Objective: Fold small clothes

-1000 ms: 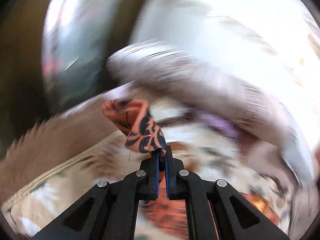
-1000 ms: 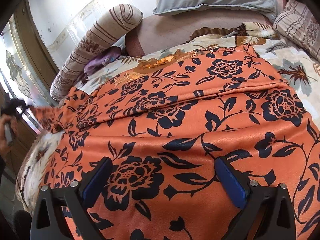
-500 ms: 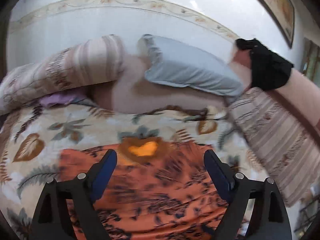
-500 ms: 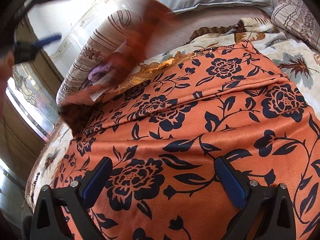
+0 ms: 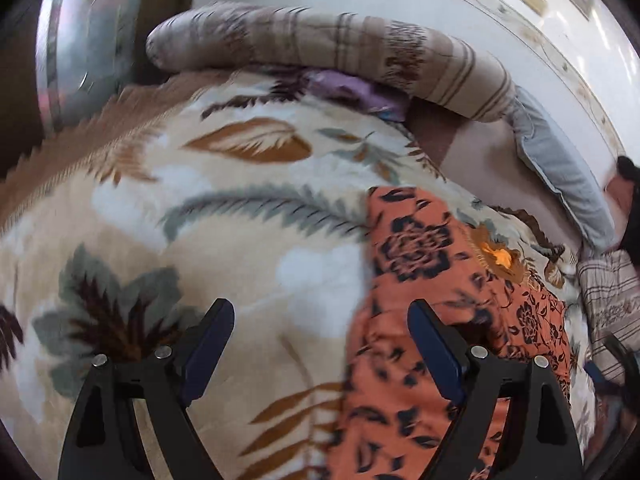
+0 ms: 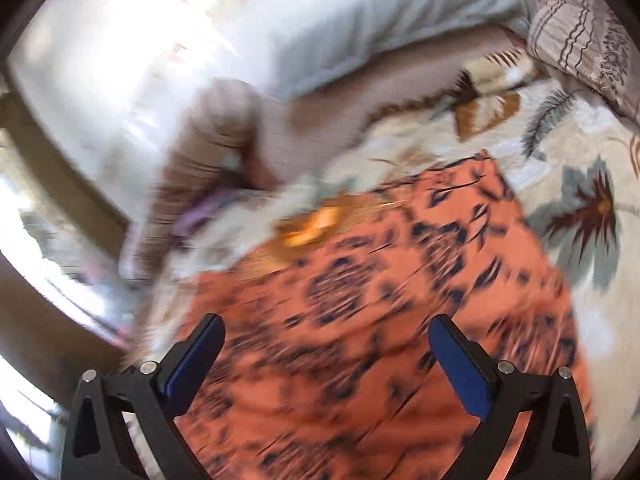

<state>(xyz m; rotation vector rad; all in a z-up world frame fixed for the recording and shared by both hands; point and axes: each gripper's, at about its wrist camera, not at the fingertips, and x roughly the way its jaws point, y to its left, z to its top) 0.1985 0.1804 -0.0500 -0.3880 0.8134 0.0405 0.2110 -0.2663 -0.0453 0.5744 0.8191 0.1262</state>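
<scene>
Legible text, labels, brands, numbers, signs: none; both views blurred; nothing printed or written can be read.

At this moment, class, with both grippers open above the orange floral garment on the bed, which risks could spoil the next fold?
1. The orange floral garment lies on a soft leaf-print blanket; a low pinch could catch the blanket too.
2. The left gripper sits over the garment's edge, mostly above blanket, so it may miss the cloth.
3. The right gripper view is blurred; grabbing now could land off the intended edge.
</scene>
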